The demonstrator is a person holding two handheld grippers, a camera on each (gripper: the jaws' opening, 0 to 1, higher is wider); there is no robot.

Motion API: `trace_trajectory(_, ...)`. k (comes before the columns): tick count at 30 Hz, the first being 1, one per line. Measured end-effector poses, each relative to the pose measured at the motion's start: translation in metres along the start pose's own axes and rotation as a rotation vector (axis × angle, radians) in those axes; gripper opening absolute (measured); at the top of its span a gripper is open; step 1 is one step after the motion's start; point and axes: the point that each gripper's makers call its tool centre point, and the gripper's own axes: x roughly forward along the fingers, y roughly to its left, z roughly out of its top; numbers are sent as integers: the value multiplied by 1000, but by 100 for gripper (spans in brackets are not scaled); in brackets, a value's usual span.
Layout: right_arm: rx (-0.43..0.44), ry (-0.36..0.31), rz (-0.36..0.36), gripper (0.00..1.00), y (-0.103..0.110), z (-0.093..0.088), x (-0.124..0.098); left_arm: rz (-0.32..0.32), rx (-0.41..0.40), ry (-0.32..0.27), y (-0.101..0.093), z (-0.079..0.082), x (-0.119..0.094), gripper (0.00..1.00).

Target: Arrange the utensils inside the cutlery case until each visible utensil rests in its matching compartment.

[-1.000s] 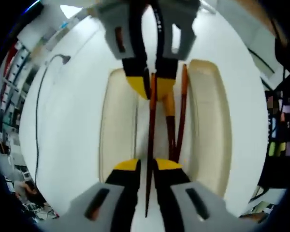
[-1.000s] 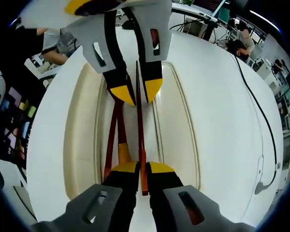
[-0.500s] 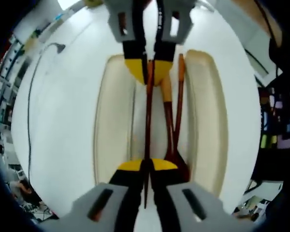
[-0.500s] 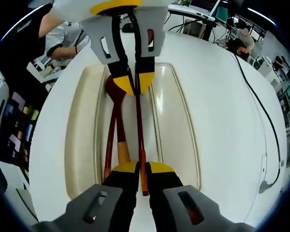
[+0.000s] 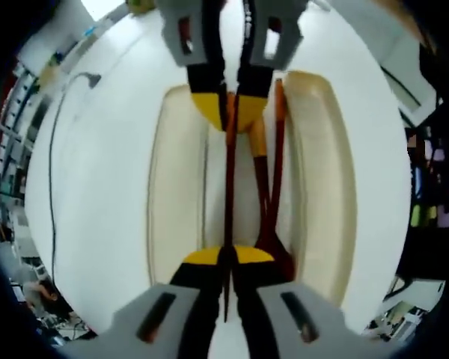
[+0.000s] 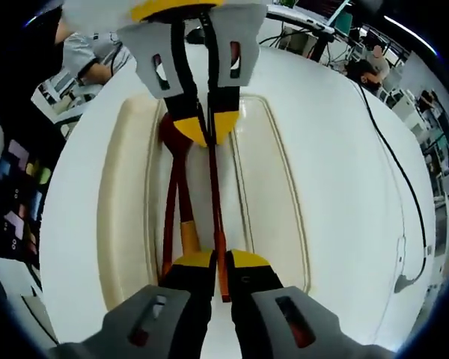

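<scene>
Dark brown wooden chopstick (image 5: 230, 187) is lying lengthwise over the cream plastic cutlery case (image 5: 176, 187). The left gripper (image 5: 226, 256) and right gripper (image 6: 215, 262) are each clamping one end, facing along its axis.

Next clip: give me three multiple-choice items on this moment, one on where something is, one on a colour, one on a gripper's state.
1. Where does the held chopstick run?
A. along the case's middle compartment
B. off the case, on the table
C. across all compartments

2. What colour are the gripper tips?
A. green
B. yellow
C. blue

3. What state is the left gripper in?
A. wide open
B. shut on nothing
C. shut on the chopstick

Answers:
1 A: in the left gripper view it lies lengthwise over the middle of the cream case.
2 B: the tips show yellow on both, as on the right gripper.
3 C: its tips meet round the stick's end, and the right gripper grips the other end.
</scene>
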Motion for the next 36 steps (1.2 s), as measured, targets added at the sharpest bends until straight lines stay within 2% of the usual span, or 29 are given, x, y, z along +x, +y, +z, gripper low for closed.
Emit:
trace_trajectory(4,-26,-19,-16,4,1,0,-1,-23,8,-39,1,0,-2,4)
trace_trajectory(6,-21,-23,-19,4,0,0,-1,-17,-16,-43,3,2,-2,4)
trace_trajectory(10,-30,-19,-24,4,1,-2,-4,-16,-8,-46,2,6,-9,3)
trace_trajectory(13,-54,-18,-51,4,-1,0,-15,19,29,-52,4,12,-23,3)
trace_trajectory(21,-49,-10,-89,4,0,10,-47,48,36,-76,1,19,-44,3)
trace_trajectory(23,-48,-2,-90,4,5,12,-52,43,26,-83,-3,19,-49,3)
trace_trajectory(30,-84,8,-98,4,17,13,-63,45,68,-86,-17,20,-57,3)
trace_trajectory(36,-95,32,-73,4,33,6,-67,6,57,-106,-35,24,-60,3)
